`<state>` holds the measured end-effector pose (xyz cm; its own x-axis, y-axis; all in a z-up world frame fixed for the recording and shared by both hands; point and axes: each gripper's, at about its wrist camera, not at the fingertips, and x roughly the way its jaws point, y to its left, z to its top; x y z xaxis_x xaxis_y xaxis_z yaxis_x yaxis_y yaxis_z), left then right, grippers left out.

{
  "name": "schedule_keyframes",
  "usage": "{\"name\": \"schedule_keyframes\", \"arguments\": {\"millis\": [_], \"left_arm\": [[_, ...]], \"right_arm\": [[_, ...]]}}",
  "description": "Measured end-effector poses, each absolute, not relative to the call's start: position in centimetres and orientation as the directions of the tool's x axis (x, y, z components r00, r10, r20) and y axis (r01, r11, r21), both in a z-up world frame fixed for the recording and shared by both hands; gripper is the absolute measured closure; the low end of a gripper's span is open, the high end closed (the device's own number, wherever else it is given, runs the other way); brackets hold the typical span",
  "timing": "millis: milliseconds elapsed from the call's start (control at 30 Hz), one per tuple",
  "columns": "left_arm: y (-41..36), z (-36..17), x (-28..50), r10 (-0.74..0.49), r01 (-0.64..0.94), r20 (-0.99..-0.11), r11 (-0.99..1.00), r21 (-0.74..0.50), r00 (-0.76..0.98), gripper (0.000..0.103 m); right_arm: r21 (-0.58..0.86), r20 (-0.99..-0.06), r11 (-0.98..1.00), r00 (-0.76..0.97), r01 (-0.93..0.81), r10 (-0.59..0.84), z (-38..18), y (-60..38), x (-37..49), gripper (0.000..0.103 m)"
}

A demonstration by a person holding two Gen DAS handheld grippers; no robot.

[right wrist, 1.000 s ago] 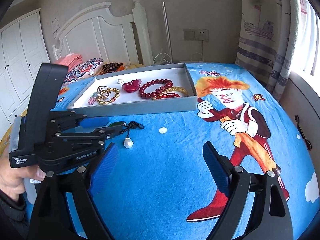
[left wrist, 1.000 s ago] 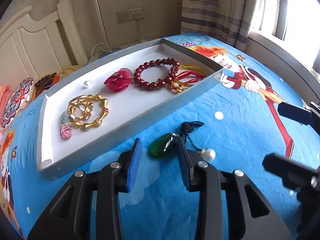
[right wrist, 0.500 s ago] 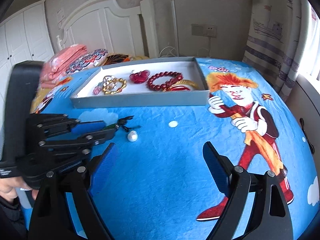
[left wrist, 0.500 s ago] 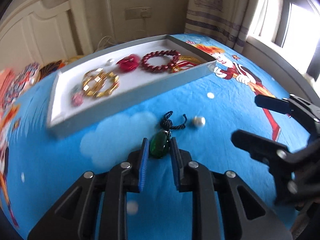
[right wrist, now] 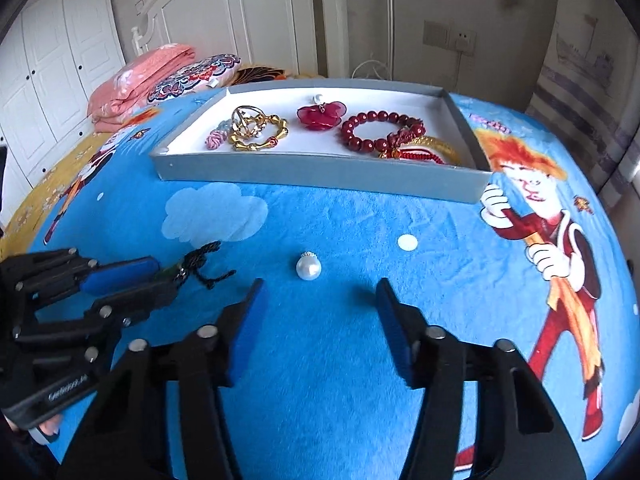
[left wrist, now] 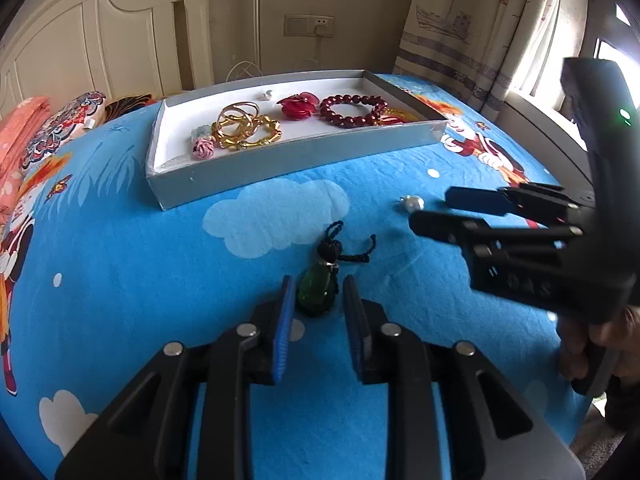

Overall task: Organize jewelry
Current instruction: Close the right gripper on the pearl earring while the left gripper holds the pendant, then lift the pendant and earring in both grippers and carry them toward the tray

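The left gripper [left wrist: 316, 300] had its jaws narrowly apart around the green pendant [left wrist: 317, 293], which lay on the bed cover [left wrist: 120, 280]. A sliver of gap showed at each side, so the pads did not appear to press it; these jaws had just eased open slightly. The pendant's black cord [left wrist: 344, 246] trailed off towards 12 o'clock, clear of the pads, which suggests the stone itself is the intended hold.

The right gripper [right wrist: 320, 304] had its jaws well apart and had just been narrowing them, with nothing between. The pearl [right wrist: 308, 267] lay on the cover just beyond the tips at 12 o'clock, slightly left of the centre line. The jaws were likely being sized to so small and round a piece, which could roll if nudged.

Further out at 12 o'clock stood the grey tray [right wrist: 320, 170], its near wall facing both grippers. Inside lay gold bangles [right wrist: 258, 130], a red flower piece [right wrist: 320, 115] and a red bead bracelet [right wrist: 378, 130], spread in a row. Judged from this, the pendant and pearl were the last loose pieces. Folded bedding [right wrist: 140, 76] lay at 10 o'clock, by the headboard.
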<state>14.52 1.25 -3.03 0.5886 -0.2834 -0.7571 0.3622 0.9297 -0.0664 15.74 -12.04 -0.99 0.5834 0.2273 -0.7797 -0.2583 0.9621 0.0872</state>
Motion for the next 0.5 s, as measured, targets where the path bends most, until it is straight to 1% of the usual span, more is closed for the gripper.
{"name": "schedule_keyframes", "arguments": {"millis": [100, 167, 200, 233, 267, 300, 367, 400, 500], "left_arm": [[1.0, -3.0, 14.3, -0.287, 0.372, -0.757, 0.926, -0.064, 0.587, 0.072], [1.0, -3.0, 14.3, -0.289, 0.371, -0.757, 0.926, -0.066, 0.586, 0.073], [0.9, -3.0, 14.3, -0.289, 0.370, -0.756, 0.927, -0.068, 0.587, 0.074], [0.9, -3.0, 14.2, -0.284, 0.366, -0.757, 0.929, -0.064, 0.588, 0.080], [0.9, -3.0, 14.2, -0.283, 0.367, -0.758, 0.928, -0.061, 0.588, 0.083], [0.9, -3.0, 14.2, -0.285, 0.373, -0.758, 0.926, -0.060, 0.586, 0.083], [0.7, -3.0, 14.1, -0.284, 0.379, -0.759, 0.924, -0.053, 0.586, 0.083], [0.7, -3.0, 14.2, -0.284, 0.380, -0.759, 0.923, -0.053, 0.586, 0.083], [0.6, -3.0, 14.2, -0.285, 0.376, -0.757, 0.925, -0.056, 0.589, 0.084]], "right_arm": [[0.081, -0.781, 0.965, 0.585, -0.251, 0.218, -1.0, -12.0, 16.4, 0.057], [0.075, -0.782, 0.964, 0.585, -0.255, 0.216, -1.0, -11.8, 16.6, 0.058], [0.073, -0.782, 0.964, 0.585, -0.256, 0.215, -1.0, -11.7, 16.8, 0.059], [0.072, -0.782, 0.963, 0.585, -0.258, 0.215, -1.0, -11.6, 16.9, 0.062], [0.068, -0.782, 0.963, 0.585, -0.263, 0.215, -1.0, -11.4, 16.9, 0.065], [0.065, -0.782, 0.962, 0.584, -0.267, 0.215, -1.0, -11.3, 17.0, 0.068], [0.058, -0.782, 0.959, 0.585, -0.278, 0.217, -1.0, -11.0, 17.0, 0.085], [0.057, -0.781, 0.957, 0.584, -0.283, 0.219, -1.0, -10.9, 16.9, 0.088], [0.072, -0.778, 0.951, 0.579, -0.301, 0.243, -1.0, -10.9, 16.7, 0.088]]}}
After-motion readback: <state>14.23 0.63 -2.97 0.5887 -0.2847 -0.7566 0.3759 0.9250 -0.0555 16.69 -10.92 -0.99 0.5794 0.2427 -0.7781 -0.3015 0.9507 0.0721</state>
